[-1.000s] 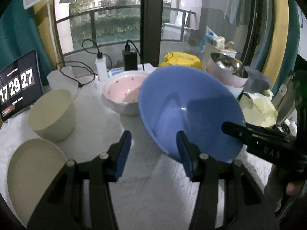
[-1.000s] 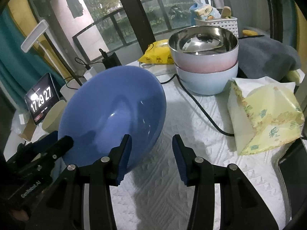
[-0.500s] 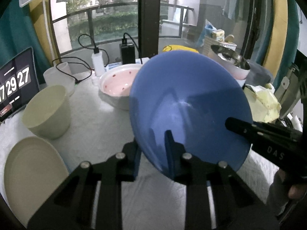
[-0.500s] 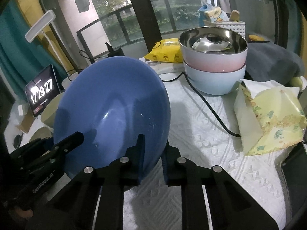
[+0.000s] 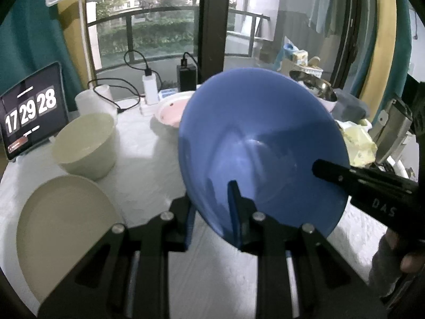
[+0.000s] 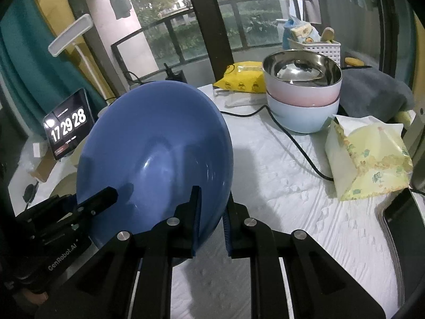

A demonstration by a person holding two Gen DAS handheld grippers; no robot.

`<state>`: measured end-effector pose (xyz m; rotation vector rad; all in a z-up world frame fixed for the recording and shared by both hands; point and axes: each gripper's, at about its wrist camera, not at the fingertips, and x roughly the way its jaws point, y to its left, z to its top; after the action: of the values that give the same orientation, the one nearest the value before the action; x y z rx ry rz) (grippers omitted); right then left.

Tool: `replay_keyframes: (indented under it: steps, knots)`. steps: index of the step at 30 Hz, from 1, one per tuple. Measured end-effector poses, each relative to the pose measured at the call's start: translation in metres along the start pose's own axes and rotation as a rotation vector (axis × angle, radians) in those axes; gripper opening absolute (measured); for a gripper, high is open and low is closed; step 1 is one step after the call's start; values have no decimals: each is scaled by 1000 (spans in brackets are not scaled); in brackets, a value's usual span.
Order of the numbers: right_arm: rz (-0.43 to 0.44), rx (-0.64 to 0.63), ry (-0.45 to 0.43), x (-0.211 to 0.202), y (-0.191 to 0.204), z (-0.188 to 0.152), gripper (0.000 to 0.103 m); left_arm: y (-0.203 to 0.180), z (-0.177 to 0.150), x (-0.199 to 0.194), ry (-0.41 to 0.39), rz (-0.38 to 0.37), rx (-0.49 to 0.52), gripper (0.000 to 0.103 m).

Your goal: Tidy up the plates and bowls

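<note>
both grippers have just closed: a second ago their jaws stood apart at the blue bowl [image 5: 261, 146], one finger inside its rim and one outside, and now each pinches that rim. the left gripper [image 5: 212, 212] grips the near lower edge, its inner finger lying against the bowl's inside and the outer one behind the wall. the right gripper [image 6: 211, 212] does the same on the opposite side of the rim. the bowl, which rested tilted on the white cloth [image 6: 292, 212] before, now looks raised off it and steeply tipped, its opening facing the cameras, carried between the two grips. this probably means the pick-up is done and the carry has begun.

the likely targets lie on either side: the stacked bowls [image 6: 302, 101], steel-lined pink on pale blue, stand well apart to the right, and the pink bowl [image 5: 171, 109], cream bowl [image 5: 85, 143] and cream plate [image 5: 66, 234] sit to the left. which one the blue bowl goes to cannot be told.
</note>
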<state>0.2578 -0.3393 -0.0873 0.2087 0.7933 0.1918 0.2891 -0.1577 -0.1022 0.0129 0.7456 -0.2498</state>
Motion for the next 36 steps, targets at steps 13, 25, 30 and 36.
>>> replay_keyframes:
  steps: [13, 25, 30, 36]
  knots:
    - [14, -4, 25, -21, 31, -21, 16, 22, -26, -36, 6, -11, -31, 24]
    - [19, 32, 98, -28, 39, -44, 16, 31, -58, -50, 74, -35, -38, 25]
    - [10, 38, 99, -34, 42, -47, 16, 29, -64, -54, 98, -45, -31, 25]
    - [-13, 57, 99, -38, 38, -47, 16, 26, -69, -53, 124, -54, -20, 28]
